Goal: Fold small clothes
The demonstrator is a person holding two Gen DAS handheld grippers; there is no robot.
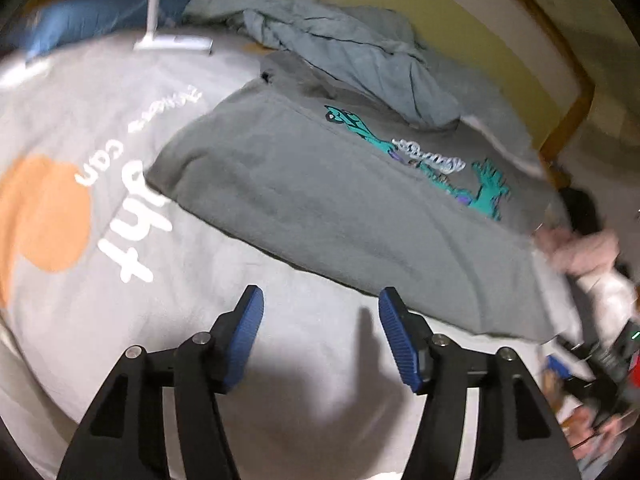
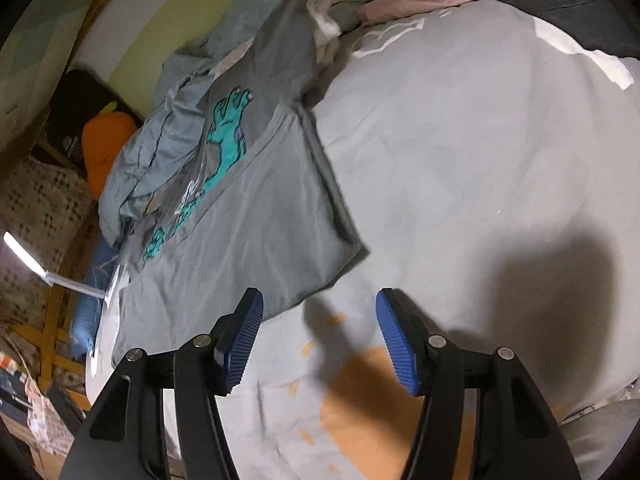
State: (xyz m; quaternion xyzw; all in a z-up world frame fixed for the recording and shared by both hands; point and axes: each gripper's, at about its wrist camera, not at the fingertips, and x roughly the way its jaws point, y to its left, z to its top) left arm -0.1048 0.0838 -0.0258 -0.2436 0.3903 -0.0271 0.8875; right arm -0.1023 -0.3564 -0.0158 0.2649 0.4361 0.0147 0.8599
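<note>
Grey T-shirt (image 1: 312,196) with a teal creature print (image 1: 486,190) and pale lettering lies folded on the bed (image 1: 120,80), one panel laid over so that its hem cuts across the print; in the right wrist view the same shirt (image 2: 248,232) shows a sleeve (image 2: 286,40) stretching away toward the bed's far edge. It rests on a light grey cover printed with an orange disc (image 1: 44,216) and white letters, just beside a crumpled blue-grey cloth (image 1: 332,44). The left hand-held gripper (image 1: 320,340) is released, its blue ribbed pads (image 1: 250,336) standing apart over bare cover, with nothing between them and the shirt's near edge just beyond the right pad. The right hand-held gripper (image 2: 318,340) is likewise spread and empty, hovering over the cover near the shirt's corner, touching nothing.
</note>
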